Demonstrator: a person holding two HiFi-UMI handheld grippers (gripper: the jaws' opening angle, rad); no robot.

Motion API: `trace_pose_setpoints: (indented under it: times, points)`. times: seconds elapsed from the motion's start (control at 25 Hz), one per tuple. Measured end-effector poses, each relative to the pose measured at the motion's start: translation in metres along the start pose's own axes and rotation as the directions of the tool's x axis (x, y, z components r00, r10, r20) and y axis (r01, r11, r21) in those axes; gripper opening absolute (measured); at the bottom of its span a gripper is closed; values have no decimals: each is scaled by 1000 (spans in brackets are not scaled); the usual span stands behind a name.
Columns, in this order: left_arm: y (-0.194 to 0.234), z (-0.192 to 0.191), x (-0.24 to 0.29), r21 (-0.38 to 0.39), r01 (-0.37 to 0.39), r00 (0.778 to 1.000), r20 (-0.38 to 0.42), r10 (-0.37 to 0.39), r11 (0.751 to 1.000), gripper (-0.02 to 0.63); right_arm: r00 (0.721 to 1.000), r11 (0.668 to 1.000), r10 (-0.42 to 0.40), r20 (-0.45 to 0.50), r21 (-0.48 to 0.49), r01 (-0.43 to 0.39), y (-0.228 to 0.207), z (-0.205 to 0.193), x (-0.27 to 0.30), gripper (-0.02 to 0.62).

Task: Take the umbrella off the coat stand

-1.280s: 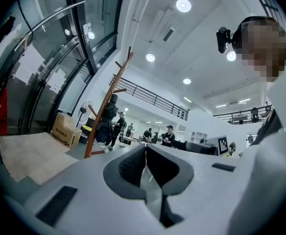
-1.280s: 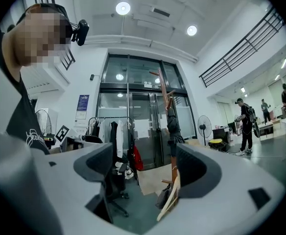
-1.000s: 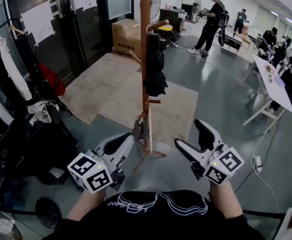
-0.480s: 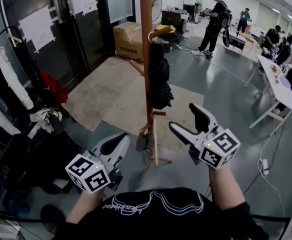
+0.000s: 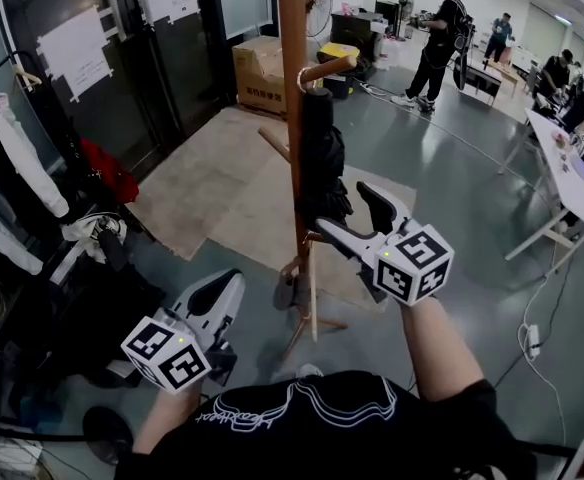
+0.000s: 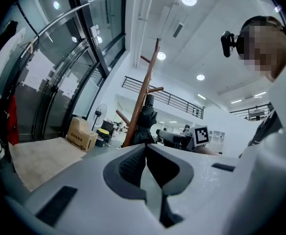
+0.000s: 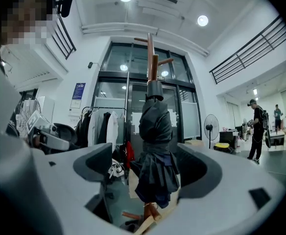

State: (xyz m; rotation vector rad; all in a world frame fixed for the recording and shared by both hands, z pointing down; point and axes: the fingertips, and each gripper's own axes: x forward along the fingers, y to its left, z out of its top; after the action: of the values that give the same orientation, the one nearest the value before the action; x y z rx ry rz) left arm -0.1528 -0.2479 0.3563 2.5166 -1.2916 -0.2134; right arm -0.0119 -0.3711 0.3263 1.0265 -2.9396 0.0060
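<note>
Umbrella hangs upright from coat stand, long axis vertical, just ahead of my right tongs and framed between their released jaws. My left tongs, clenched on nothing, sit lower, well apart.

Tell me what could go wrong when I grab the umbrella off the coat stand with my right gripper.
The umbrella hangs by a loop over an upward-slanting peg; pulling outward instead of lifting could snag it and tip the slim coat stand. The left gripper sits low and shut, not steadying the stand. The open right gripper might close on loose fabric only and slip.
</note>
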Motion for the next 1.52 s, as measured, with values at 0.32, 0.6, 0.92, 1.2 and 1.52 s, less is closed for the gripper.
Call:
trace_pose_setpoints:
  times: [0.32,0.6,0.92,1.2,1.52]
  points:
    - [22,14,10,-11,-69,997,23,70,998,9,1000,999,25,-18,24,-25,-24,1,46,386]
    - [34,18,12,-3,-105,994,34,105,995,9,996,997,69,-51,27,-68,-23,-9,67,356]
    - [41,29,15,16,-125,991,54,124,992,9,995,997,70,-65,27,-69,-30,-12,72,284]
    - [50,33,25,20,-115,991,64,114,993,9,996,998,66,-57,21,-65,-32,-12,74,262]
    - [59,31,32,20,-112,991,71,111,993,9,997,998,69,-30,12,-69,-34,-11,71,255]
